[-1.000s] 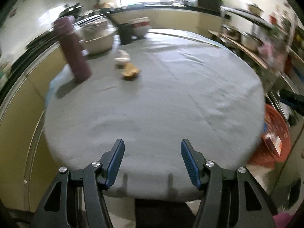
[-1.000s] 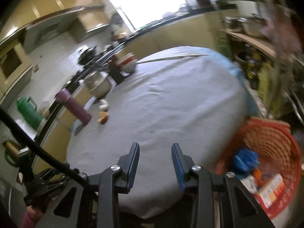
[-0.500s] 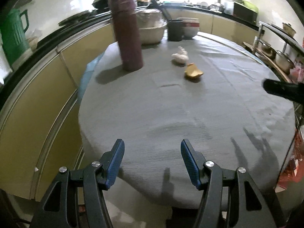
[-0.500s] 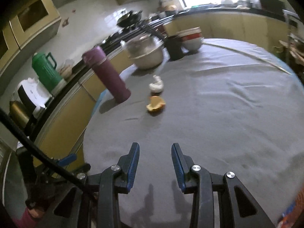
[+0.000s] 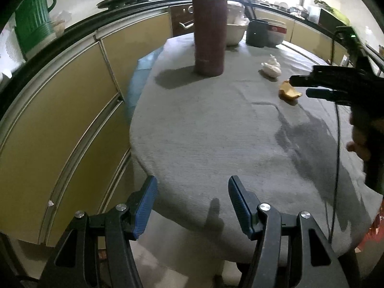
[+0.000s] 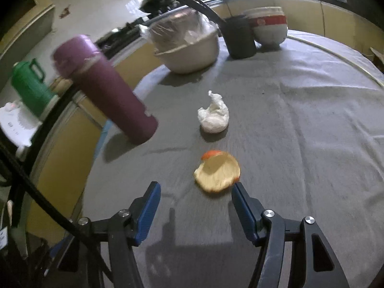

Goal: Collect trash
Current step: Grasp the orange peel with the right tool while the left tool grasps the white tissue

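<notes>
An orange peel [image 6: 217,171] lies on the grey tablecloth [image 6: 300,144], just beyond my right gripper [image 6: 195,193], which is open and empty. A crumpled white tissue [image 6: 213,117] lies a little farther back. In the left wrist view the peel [image 5: 289,92] and tissue [image 5: 271,68] lie at the far right, with the right gripper [image 5: 298,87] reaching in beside the peel. My left gripper [image 5: 192,192] is open and empty over the table's near edge.
A tall purple flask [image 6: 105,93] stands left of the trash. A covered bowl [image 6: 189,48], a dark cup [image 6: 240,37] and a red-banded bowl [image 6: 268,26] stand at the back. Yellow cabinets [image 5: 60,120] run along the left. An orange basket edge [image 5: 374,228] shows at the right.
My right gripper has moved forward to the orange peel and opened wider. My left gripper has moved forward and swung left toward the flask side, staying open.
</notes>
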